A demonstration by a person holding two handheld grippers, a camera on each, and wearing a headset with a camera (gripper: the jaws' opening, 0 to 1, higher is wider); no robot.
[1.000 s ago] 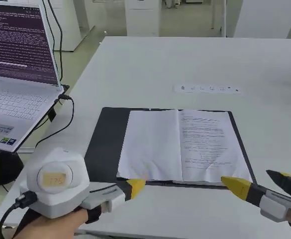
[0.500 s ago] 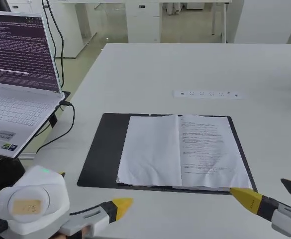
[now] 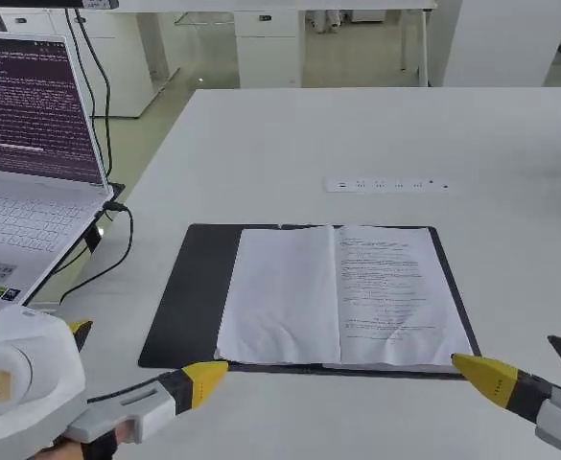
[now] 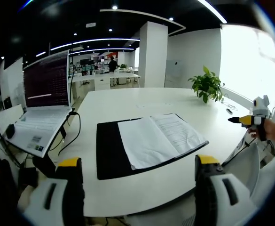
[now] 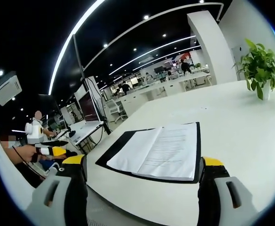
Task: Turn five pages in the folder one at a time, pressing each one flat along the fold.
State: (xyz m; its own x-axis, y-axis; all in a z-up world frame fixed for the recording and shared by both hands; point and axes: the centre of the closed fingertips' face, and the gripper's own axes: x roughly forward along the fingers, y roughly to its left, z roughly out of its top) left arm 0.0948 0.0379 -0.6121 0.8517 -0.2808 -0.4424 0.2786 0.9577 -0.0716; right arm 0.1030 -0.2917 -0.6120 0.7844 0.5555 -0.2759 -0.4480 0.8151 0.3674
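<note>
A black folder (image 3: 189, 287) lies open on the white table, with a blank page (image 3: 280, 292) on the left and a printed page (image 3: 390, 292) on the right, both flat. My left gripper (image 3: 141, 353) is open, off the folder's near left corner and apart from it. My right gripper (image 3: 522, 362) is open just past the near right corner, holding nothing. The left gripper view looks between its own open jaws (image 4: 138, 162) at the folder (image 4: 110, 150), with the right gripper (image 4: 243, 121) far right. The right gripper view frames the pages (image 5: 161, 150) between its open jaws (image 5: 143, 161).
An open laptop (image 3: 21, 163) stands at the left with a black cable (image 3: 107, 249) trailing toward the folder. A white power strip (image 3: 385, 184) lies beyond the folder. A potted plant (image 4: 207, 84) stands on the far side of the table.
My left gripper has drawn back and to the left, off the folder's near edge. The right gripper has barely moved. The head camera has tilted slightly.
</note>
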